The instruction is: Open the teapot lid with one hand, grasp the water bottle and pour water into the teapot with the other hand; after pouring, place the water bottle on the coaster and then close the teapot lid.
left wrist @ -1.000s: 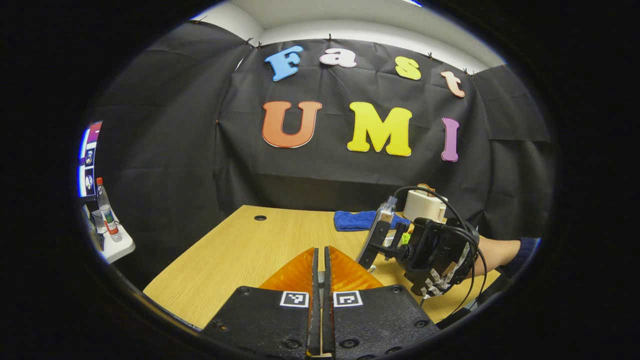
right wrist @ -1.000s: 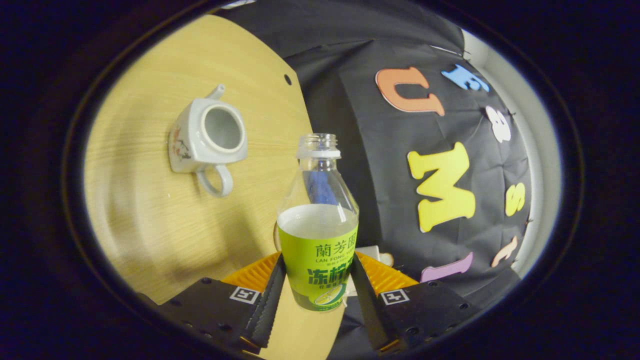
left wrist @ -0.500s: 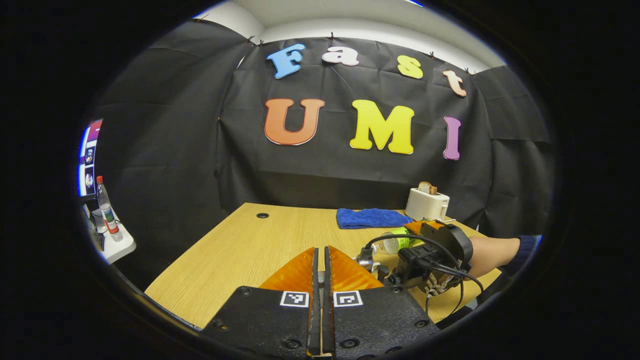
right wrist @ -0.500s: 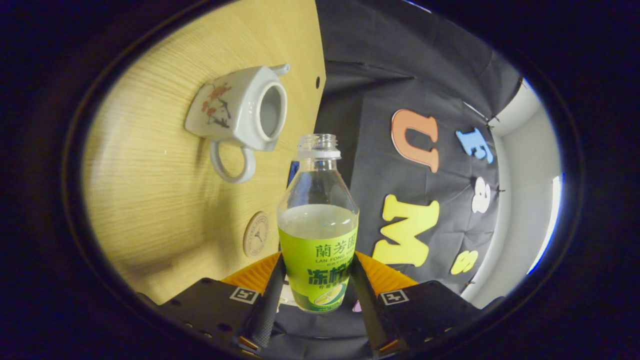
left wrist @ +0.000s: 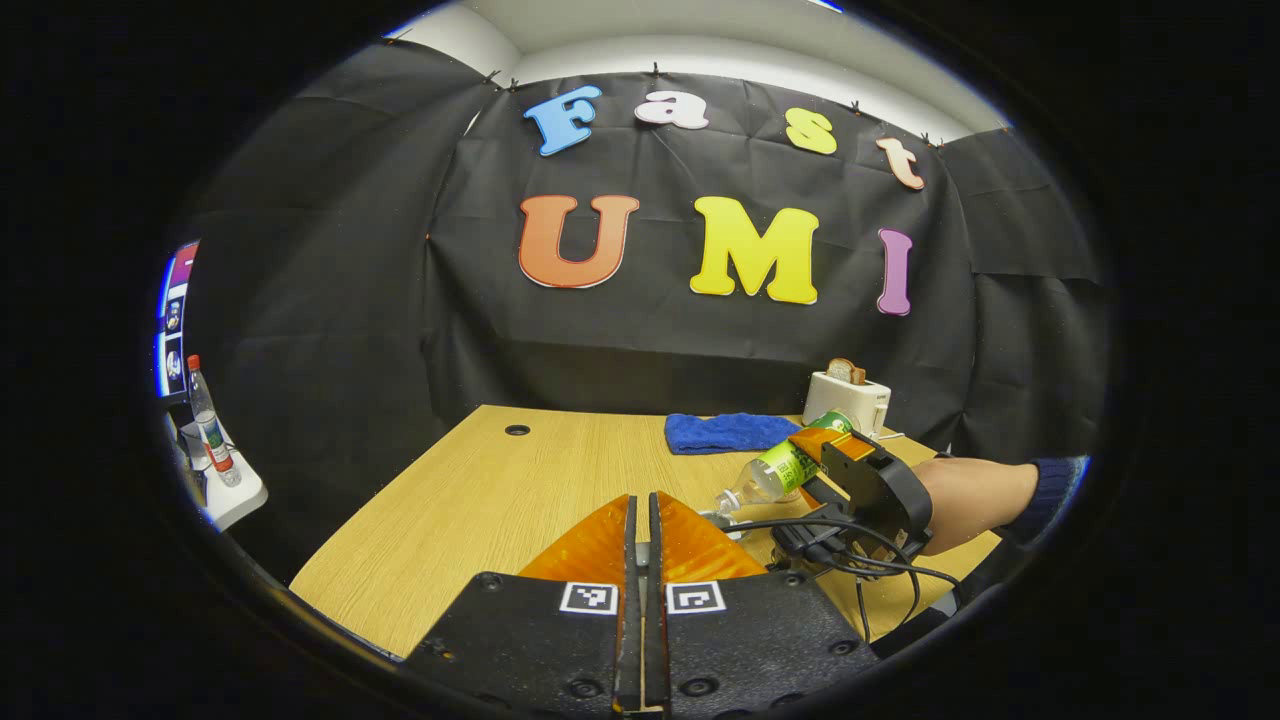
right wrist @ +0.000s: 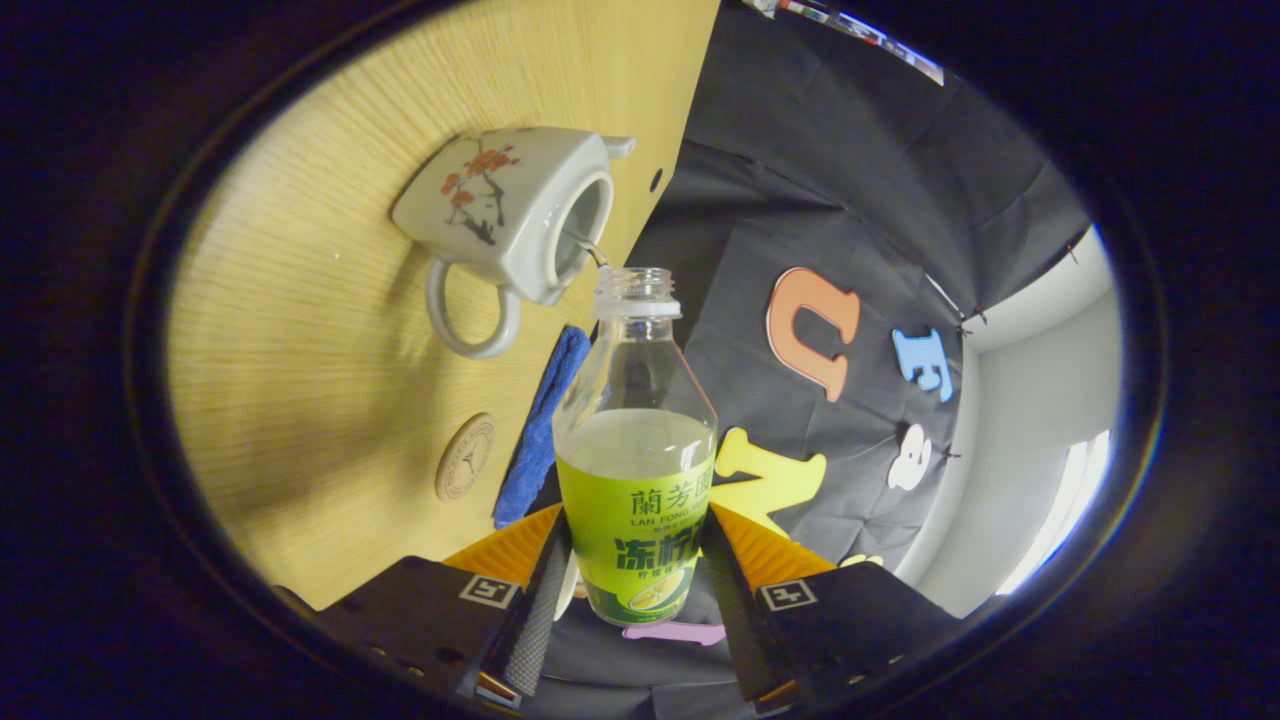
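In the right gripper view my right gripper (right wrist: 635, 560) is shut on the green-labelled water bottle (right wrist: 635, 470), uncapped and about half full. The white flower-painted teapot (right wrist: 510, 215) stands lidless on the table just beyond the bottle's mouth. A thin stream of water (right wrist: 590, 245) runs into its opening. The round coaster (right wrist: 465, 457) lies near the teapot's handle side. In the left gripper view the bottle (left wrist: 785, 468) tilts mouth-down to the left in the right gripper (left wrist: 860, 490). My left gripper (left wrist: 640, 520) is shut, with a pale sliver of the lid between its fingers.
A blue cloth (left wrist: 725, 432) and a white toaster (left wrist: 847, 400) sit at the table's far right. A hand (left wrist: 970, 495) holds the right gripper. The wooden table (left wrist: 480, 500) has a cable hole (left wrist: 517, 430). A side shelf with a small bottle (left wrist: 210, 430) stands left.
The right gripper has tipped the bottle further and brought its mouth up to the teapot's opening; water now streams in. The left gripper has held still.
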`<act>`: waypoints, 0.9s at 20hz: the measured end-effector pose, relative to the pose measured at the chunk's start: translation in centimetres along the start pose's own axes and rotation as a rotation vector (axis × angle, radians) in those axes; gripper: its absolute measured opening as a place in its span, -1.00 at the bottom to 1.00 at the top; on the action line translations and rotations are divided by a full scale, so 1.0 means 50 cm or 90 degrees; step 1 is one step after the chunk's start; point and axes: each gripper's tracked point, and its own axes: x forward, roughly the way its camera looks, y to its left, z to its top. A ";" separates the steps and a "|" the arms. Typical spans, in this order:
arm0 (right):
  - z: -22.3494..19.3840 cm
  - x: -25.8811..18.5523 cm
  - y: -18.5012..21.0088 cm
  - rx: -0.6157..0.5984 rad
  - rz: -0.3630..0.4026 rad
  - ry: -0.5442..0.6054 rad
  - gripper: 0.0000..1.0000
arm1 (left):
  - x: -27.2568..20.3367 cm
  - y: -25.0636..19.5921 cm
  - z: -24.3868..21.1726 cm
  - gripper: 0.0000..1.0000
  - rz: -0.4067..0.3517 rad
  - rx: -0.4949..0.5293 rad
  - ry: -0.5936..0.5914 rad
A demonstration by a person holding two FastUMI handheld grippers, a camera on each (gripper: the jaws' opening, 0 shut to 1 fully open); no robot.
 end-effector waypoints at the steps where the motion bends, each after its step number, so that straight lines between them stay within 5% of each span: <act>1: 0.002 -0.001 -0.003 -0.010 -0.007 -0.003 0.48 | 0.001 0.000 -0.001 -0.93 0.001 0.000 0.001; 8: 0.008 -0.008 -0.055 -0.082 -0.083 -0.025 0.44 | 0.002 0.004 -0.009 -0.92 0.005 -0.001 0.009; 18: -0.006 0.002 -0.096 -0.135 -0.131 -0.031 0.46 | 0.001 0.006 -0.009 -0.92 0.012 0.009 0.013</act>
